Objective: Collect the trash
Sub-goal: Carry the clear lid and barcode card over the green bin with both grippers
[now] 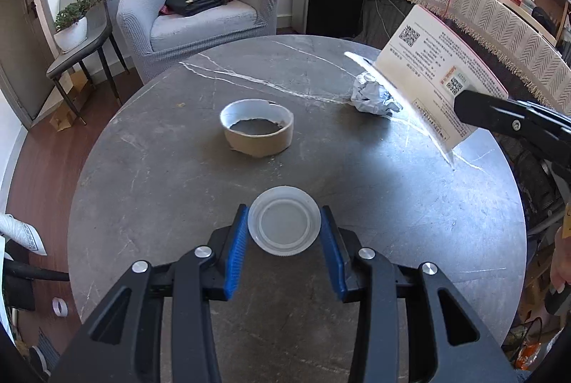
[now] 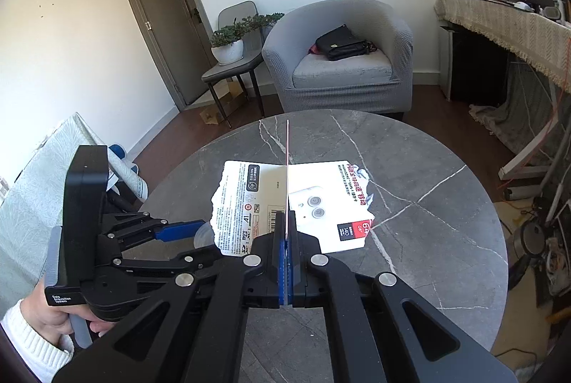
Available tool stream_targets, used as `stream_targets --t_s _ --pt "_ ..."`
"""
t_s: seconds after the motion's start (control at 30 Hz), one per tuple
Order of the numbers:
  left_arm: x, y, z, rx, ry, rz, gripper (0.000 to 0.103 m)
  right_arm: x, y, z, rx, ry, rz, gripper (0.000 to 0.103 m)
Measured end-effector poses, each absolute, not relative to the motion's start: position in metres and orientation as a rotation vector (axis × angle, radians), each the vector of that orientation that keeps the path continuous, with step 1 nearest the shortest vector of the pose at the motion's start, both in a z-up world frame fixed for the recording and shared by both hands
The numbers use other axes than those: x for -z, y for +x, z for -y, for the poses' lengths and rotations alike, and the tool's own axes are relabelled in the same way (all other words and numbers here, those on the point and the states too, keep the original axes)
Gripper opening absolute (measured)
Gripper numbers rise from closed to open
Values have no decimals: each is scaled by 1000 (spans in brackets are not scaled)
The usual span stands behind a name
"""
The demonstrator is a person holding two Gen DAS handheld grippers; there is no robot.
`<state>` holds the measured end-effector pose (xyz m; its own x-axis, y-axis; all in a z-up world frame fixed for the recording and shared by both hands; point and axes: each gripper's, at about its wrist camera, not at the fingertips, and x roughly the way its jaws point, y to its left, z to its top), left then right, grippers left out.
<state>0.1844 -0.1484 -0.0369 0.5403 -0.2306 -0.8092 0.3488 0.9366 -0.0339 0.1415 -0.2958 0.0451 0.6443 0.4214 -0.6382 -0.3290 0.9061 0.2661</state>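
- Right gripper (image 2: 286,233), black with blue pads, closed on a thin white printed cardboard package (image 2: 287,169); card seen edge-on, running toward 12 o'clock, lifted above the table.
- Torn white printed packaging pieces (image 2: 246,204) spread to either side of the card edge; whether they are part of it, cannot tell.
- Round grey marble table with white veins (image 2: 428,204) underneath.
- Left gripper (image 2: 178,229) at 9 o'clock, blue finger beside a translucent plastic lid (image 2: 203,235).
- Grey armchair (image 2: 339,69) at 12 o'clock holds a black bag (image 2: 339,42).
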Motion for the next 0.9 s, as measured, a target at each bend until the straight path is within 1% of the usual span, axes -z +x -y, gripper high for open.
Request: stream_targets --t_s 0.3,0.53,0.9 --pt "23 158 91 282 80 -913 42 -47 143 245 -472 60 -790 0" --pt "13 140 29 200 37 -896 42 -47 145 198 -535 17 -802 0" --pt "17 116 -64 85 -23 -911 42 -44 151 120 -626 -47 -821 0"
